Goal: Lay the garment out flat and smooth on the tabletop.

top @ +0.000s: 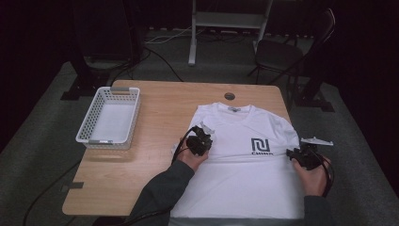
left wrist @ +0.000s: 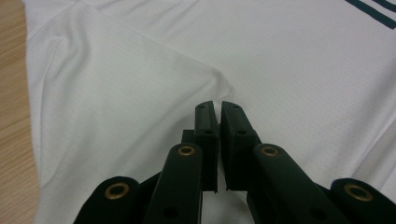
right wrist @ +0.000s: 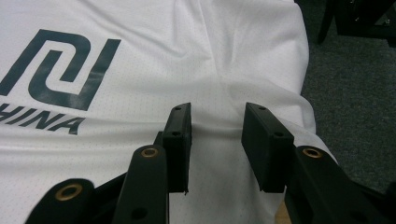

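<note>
Left tool (top: 201,137) is pinching the white T-shirt (top: 244,165) near its sleeve, jaws nearly together; right tool (top: 301,155) is hovering, jaws apart, at the opposite edge. Shirt is lying flat on the bench (top: 155,127), folding barely begun.

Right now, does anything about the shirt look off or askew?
Mostly flat, but the T-shirt hangs over the table at its right edge, and its left sleeve lies folded onto the body. No damage shows.
</note>
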Demonstrator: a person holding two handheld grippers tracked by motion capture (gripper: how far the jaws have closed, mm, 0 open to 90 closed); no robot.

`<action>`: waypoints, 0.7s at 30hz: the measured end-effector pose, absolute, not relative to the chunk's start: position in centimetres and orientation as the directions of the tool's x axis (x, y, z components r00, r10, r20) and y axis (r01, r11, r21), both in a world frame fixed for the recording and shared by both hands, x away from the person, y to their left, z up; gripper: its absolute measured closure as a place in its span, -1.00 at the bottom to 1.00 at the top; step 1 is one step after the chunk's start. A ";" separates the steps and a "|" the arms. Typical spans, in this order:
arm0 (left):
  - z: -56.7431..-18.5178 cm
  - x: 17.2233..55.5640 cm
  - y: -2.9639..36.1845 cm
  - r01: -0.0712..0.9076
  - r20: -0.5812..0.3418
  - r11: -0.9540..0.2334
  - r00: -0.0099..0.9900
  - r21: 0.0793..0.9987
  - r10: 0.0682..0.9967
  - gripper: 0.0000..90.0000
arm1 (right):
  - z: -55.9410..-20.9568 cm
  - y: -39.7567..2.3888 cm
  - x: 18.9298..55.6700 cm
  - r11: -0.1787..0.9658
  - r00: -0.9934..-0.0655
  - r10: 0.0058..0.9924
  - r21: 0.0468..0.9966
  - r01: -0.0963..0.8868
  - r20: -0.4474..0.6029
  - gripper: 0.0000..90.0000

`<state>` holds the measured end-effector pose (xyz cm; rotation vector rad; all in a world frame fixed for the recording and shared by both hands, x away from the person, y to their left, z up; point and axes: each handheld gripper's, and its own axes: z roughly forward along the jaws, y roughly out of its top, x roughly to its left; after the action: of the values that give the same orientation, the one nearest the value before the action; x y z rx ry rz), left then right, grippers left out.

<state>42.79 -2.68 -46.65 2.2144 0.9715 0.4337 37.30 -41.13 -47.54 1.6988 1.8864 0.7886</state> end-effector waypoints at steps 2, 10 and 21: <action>-46.6 42.8 -2.5 0.522 0.034 -0.500 0.667 0.692 0.744 0.93 | -47.5 -41.1 37.3 0.066 -0.116 0.993 0.694 0.717 0.026 0.37; -46.5 43.1 -1.5 0.530 0.039 -0.486 0.647 0.695 0.761 0.93 | -47.2 -40.5 37.2 0.085 -0.116 0.993 0.681 0.727 0.000 0.29; -46.3 43.7 0.5 0.550 0.031 -0.452 0.611 0.702 0.791 0.93 | -46.8 -39.6 37.2 0.105 -0.137 0.990 0.698 0.709 -0.010 0.24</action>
<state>43.68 0.45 -46.29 2.1741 1.0509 0.4700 37.20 -39.63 -46.85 1.6519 1.9046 0.7641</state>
